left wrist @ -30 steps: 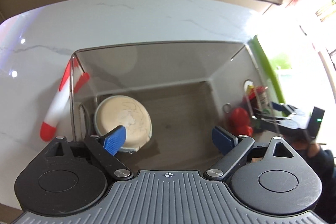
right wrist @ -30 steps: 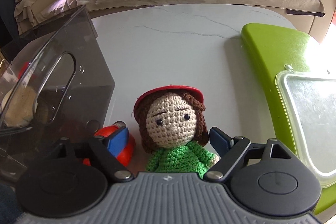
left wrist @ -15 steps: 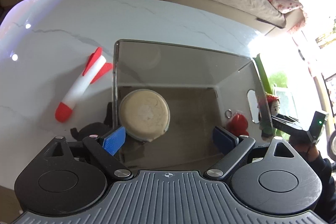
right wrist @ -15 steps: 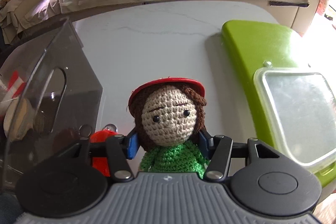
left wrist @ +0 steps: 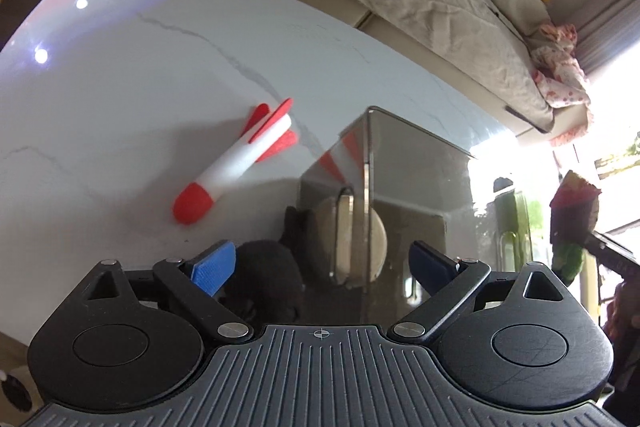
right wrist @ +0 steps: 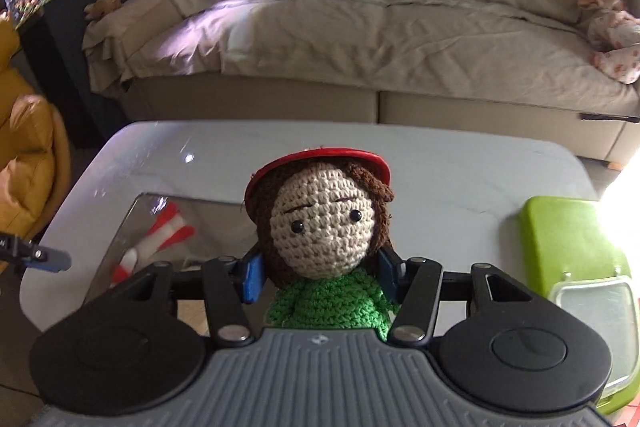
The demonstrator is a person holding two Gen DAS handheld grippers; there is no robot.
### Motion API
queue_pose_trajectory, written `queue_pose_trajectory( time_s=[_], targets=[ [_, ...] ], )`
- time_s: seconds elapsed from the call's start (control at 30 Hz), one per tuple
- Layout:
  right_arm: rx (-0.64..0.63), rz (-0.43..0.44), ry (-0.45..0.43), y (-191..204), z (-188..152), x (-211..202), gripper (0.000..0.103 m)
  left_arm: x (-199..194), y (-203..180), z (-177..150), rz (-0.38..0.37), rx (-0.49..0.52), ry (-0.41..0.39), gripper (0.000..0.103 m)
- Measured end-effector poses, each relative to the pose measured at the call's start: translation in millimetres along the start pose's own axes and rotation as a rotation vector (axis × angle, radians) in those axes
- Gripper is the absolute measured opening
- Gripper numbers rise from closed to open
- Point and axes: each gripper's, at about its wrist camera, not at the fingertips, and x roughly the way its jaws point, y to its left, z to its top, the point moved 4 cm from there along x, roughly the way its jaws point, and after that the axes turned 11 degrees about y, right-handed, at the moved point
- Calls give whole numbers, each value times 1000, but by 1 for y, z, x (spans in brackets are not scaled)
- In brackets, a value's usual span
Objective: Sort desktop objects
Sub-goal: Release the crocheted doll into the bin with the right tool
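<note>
A white marble table is seen in both views, with a sofa draped in beige cloth behind it. A tinted clear box stands on the table. Just beside its left wall a red and white toy rocket lies on the marble, nose toward the camera and fins away; it is reflected in the box wall. Through that wall a round cream-coloured disc is made out, apparently inside the box, though the tint makes this uncertain. A dark furry thing sits low against the near corner of the box, too dim to be identified. At the right end of the table a green tray is placed, and a clear lid rests on its near part.

The left gripper is held with its blue fingers spread wide apart and nothing between them; the near corner of the box stands directly ahead of it.

The right gripper is clamped on a crocheted doll, gripped at the neck from both sides. The doll is held in the air above the box, clear of the table. It has a beige knitted face with black bead eyes, brown yarn hair, a red cap and a green body. In the left wrist view the doll is seen at the far right, beyond the box.
</note>
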Motion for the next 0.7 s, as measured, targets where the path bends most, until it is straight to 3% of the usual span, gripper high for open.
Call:
queue_pose_trajectory(
  time_s=[0.2,0.5,0.7],
  targets=[
    [-85,-30,253,57,-9,85,57,21,54,5,-83,-96,43,97],
    [-86,-144,451,65,-20,143,60,49,93,7,-109,-106,96,97],
    [-66,-143,499,62,-31,155,66,52,95,24,-123,-42,83,97]
  ],
)
